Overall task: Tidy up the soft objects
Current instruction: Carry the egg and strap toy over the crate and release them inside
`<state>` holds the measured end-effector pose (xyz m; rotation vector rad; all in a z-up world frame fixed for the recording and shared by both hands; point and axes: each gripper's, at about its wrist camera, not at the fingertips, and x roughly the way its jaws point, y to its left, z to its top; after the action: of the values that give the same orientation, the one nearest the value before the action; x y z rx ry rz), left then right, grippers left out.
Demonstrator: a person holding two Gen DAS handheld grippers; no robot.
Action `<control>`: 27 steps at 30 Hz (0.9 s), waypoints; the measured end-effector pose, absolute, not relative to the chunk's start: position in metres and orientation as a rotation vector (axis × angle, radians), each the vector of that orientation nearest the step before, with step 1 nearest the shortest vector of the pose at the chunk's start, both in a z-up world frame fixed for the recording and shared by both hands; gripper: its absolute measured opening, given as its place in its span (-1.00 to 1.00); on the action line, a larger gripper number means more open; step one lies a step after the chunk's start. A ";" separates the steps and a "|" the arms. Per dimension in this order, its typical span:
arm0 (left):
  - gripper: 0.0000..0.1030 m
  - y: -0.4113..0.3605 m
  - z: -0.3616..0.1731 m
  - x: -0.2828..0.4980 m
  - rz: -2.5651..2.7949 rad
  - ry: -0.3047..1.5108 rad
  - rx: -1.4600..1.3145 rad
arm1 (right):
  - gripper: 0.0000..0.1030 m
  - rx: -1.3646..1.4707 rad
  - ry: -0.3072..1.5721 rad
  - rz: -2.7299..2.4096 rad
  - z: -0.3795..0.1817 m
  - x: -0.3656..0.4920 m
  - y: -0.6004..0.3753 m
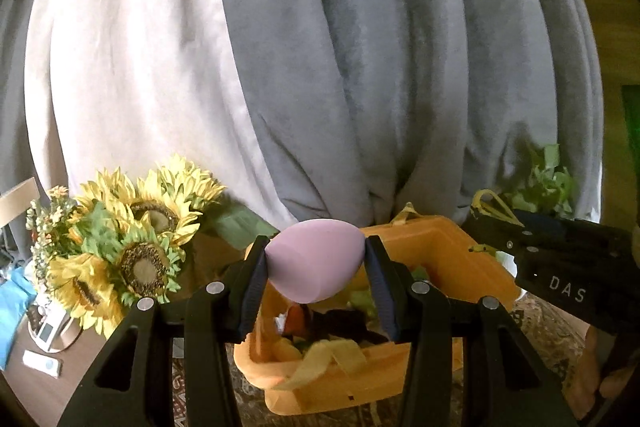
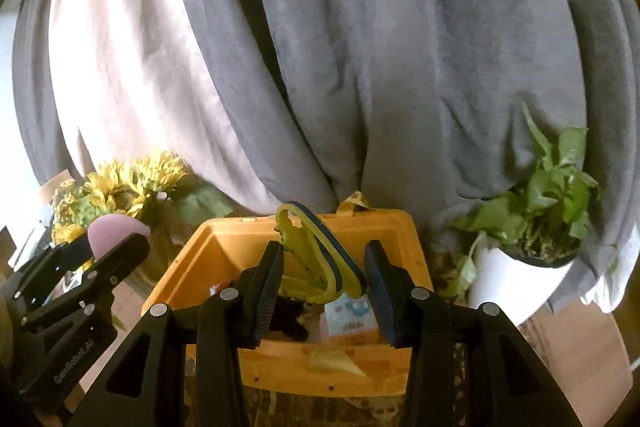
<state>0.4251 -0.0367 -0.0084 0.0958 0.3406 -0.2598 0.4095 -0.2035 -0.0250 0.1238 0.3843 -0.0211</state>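
The left gripper (image 1: 316,263) grasps a pink sponge (image 1: 314,261) between its fingers, above the orange bin (image 1: 460,255). The right gripper (image 2: 324,267) holds a yellow ring (image 2: 316,251) between its fingers, over the same bin.

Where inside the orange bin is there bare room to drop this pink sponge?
Little bare room. The orange bin is crowded in the middle and near side with soft items; only its far-left inner wall shows bare. The left gripper holds the pink sponge above it.
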 end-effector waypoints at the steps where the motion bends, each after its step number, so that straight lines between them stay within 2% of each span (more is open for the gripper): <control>1: -0.08 -0.036 -0.009 0.429 -0.260 0.344 0.091 | -0.16 0.127 0.388 -0.018 -0.026 0.414 -0.204; 8: -0.08 -0.040 -0.021 0.469 -0.271 0.455 0.067 | -0.16 0.153 0.443 -0.004 -0.034 0.449 -0.211; 23: -0.07 -0.059 -0.062 0.526 -0.317 0.643 0.093 | -0.15 0.292 0.703 0.078 -0.086 0.517 -0.232; 27: 0.00 -0.062 -0.070 0.536 -0.348 0.689 0.079 | -0.08 0.318 0.741 0.093 -0.093 0.523 -0.234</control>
<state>0.5357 -0.0616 -0.0701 0.0786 0.6894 -0.3477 0.5228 -0.2338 -0.0930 0.3185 0.7409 0.0931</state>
